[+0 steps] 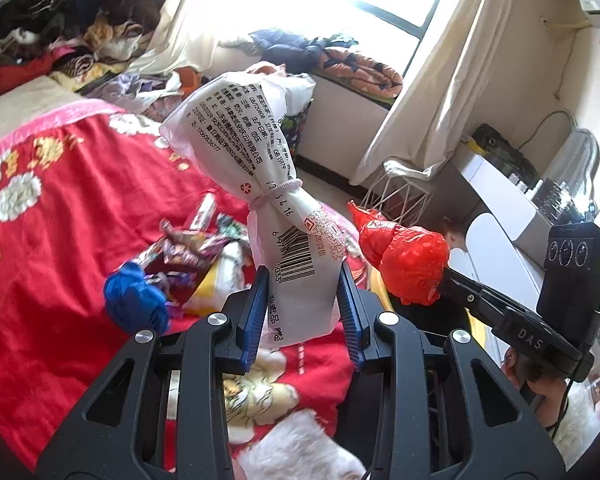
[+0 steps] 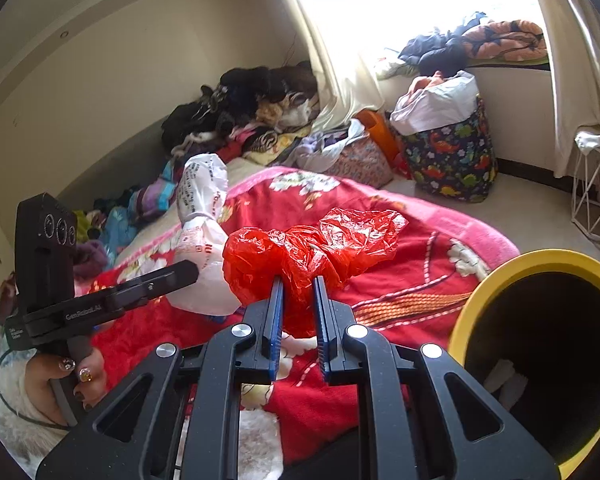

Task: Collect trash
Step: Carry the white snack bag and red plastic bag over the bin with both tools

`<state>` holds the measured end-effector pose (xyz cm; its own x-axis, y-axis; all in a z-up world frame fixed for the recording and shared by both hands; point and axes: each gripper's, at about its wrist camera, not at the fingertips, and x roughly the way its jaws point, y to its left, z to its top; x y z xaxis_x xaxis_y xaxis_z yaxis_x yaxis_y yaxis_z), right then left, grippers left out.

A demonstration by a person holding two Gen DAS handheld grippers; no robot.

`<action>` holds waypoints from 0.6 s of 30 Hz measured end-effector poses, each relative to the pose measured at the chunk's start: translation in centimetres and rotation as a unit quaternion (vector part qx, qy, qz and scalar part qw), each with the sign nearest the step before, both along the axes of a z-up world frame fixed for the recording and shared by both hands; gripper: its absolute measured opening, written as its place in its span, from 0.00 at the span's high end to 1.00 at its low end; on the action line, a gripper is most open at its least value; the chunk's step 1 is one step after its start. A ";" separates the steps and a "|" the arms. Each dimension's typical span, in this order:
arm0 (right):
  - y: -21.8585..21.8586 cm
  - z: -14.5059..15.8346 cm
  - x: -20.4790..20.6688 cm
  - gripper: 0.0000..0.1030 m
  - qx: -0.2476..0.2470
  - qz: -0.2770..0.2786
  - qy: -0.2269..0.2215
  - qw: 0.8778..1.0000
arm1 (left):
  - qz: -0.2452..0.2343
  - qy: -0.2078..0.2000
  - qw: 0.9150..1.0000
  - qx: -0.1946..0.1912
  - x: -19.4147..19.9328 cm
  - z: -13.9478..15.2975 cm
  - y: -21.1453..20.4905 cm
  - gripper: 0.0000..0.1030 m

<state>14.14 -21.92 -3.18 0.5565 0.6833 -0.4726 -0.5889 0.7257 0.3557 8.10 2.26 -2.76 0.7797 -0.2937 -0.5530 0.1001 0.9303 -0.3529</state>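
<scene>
Snack wrappers (image 1: 188,256) beside blue wad (image 1: 134,304)

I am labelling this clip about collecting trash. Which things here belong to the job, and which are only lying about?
Belongs to the job:
- white bag, in the left gripper
- red bag, in the right gripper
- wrappers on the bed
- yellow bin

Only lying about:
- red blanket
- clothes pile
- dinosaur-print basket

Left wrist view: close behind its blue pads (image 1: 256,312), facing bed and window. Right wrist view: same mounting, facing bed, yellow-rimmed bin (image 2: 540,344) at right. Shared: red floral blanket (image 1: 60,216), each other's gripper.
</scene>
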 end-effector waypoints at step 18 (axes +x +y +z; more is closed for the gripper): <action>-7.2 1.8 0.1 0.86 0.030 -0.082 -0.017 0.996 | -0.082 -0.024 0.996 0.023 1.3 1.5 -7.5 0.74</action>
<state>14.20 -29.10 -1.40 0.6777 0.6084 -0.4129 -0.4767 0.7911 0.3833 9.38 -5.19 -1.27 0.7497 -0.3938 -0.5319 0.2670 0.9154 -0.3013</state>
